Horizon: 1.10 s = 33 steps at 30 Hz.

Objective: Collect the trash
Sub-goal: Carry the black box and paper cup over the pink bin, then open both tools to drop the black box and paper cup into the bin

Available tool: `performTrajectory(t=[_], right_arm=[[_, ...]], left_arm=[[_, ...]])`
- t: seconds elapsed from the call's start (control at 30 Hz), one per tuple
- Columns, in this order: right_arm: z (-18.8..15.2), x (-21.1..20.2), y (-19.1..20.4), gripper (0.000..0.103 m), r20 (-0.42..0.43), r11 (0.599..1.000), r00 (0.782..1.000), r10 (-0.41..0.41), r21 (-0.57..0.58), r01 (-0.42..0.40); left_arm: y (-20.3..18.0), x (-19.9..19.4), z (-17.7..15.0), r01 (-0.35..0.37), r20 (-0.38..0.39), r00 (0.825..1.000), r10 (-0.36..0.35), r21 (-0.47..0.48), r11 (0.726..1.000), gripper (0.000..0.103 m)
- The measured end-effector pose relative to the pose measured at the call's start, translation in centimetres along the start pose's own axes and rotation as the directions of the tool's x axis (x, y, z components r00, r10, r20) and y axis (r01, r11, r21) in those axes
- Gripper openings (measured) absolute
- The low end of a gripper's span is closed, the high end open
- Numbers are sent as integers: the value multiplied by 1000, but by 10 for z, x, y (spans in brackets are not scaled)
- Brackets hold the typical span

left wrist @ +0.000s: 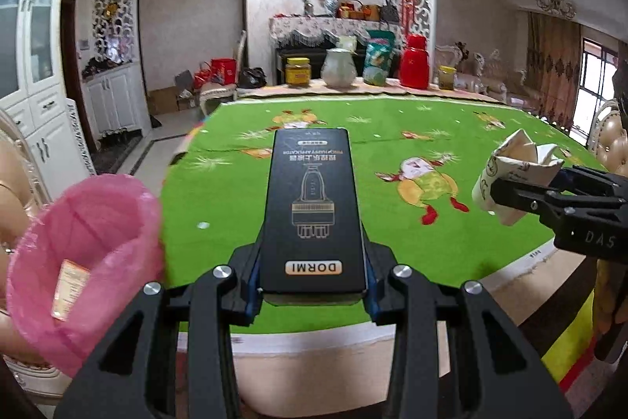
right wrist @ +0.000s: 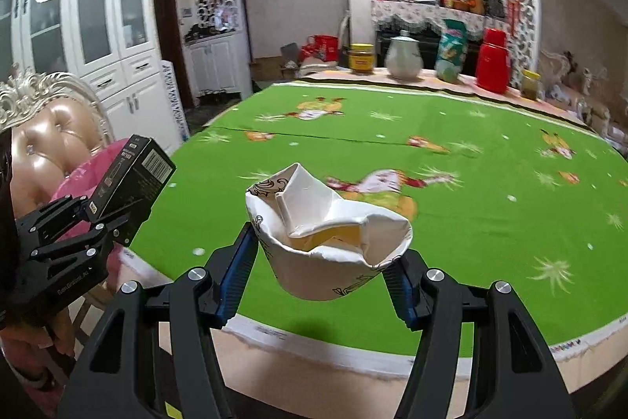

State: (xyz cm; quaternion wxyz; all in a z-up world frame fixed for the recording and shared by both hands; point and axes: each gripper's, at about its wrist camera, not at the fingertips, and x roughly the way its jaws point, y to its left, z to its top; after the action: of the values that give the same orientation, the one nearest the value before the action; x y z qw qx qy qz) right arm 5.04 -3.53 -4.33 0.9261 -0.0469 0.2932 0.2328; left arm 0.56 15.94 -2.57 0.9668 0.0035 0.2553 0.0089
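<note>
1. L gripper [left wrist: 314, 285]: jaws clenched on the box [left wrist: 314, 211], a black carton marked DORMI. Box sits lengthwise between the jaws, near end pinched by the blue pads, far end sticking out ahead, above the table [left wrist: 451, 246] w/ green cloth.
2. R gripper [right wrist: 318, 273]: jaws grasping the cup [right wrist: 325, 242], a crushed white paper cup. Pads press its two sides, crumpled mouth facing up, cup clear of the table.
3. Bag [left wrist: 82, 262]: pink, open-mouthed, just left of the L gripper, off the table edge; a paper scrap [left wrist: 70, 289] lies inside.
4. In the R view, box is at far left, in front of the bag.
5. Jars, jug & red flask stand along the far table edge.
</note>
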Motion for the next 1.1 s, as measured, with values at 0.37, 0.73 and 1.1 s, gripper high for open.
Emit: performTrajectory(t=[0.37, 0.73, 1.1], right_arm=[[8, 19, 65, 59, -15, 991, 996, 83, -108, -84], [27, 27, 127, 59, -14, 964, 984, 176, -199, -176], [54, 50, 205, 59, -29, 907, 946, 322, -276, -318]], left_arm=[[52, -29, -7, -89, 17, 996, 90, -29, 996, 38], [116, -67, -10, -190, 34, 981, 193, -81, 979, 38], [220, -98, -1, -246, 3, 968, 252, -208, 947, 38]])
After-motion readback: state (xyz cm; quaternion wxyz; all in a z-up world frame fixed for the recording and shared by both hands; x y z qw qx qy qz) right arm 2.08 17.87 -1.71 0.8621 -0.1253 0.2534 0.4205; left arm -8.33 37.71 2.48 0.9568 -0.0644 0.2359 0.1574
